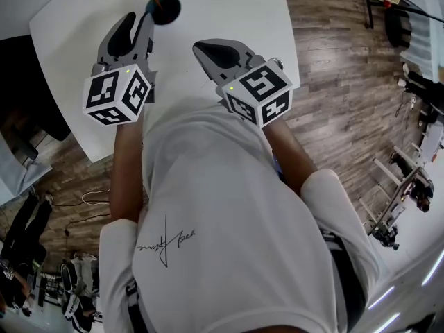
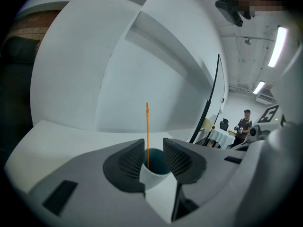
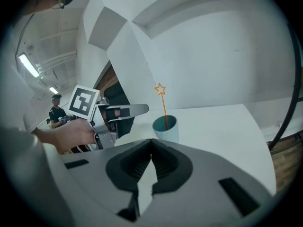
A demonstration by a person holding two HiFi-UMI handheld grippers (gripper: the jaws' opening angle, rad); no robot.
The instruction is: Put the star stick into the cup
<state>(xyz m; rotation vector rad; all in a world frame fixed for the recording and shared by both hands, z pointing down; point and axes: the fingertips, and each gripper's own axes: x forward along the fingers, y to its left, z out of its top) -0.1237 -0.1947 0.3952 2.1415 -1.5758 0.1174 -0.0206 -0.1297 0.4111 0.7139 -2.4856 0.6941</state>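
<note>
A white cup (image 1: 164,8) with a dark teal inside stands near the far edge of the white table (image 1: 236,12). The orange star stick (image 3: 164,109) stands upright in it, star at the top. My left gripper (image 1: 139,16) is open just left of the cup and not touching it. In the left gripper view the cup (image 2: 152,170) and the stick (image 2: 147,131) show in the gap beyond the jaws. My right gripper (image 1: 202,48) is shut and holds nothing, hovering over the table nearer to me, a hand's length from the cup (image 3: 165,126).
The table's right edge (image 1: 295,40) drops to a wood floor (image 1: 340,61). A dark object (image 1: 28,89) sits below the table's left edge. A white wall panel (image 2: 156,79) rises behind the table. A person (image 2: 244,124) stands far off.
</note>
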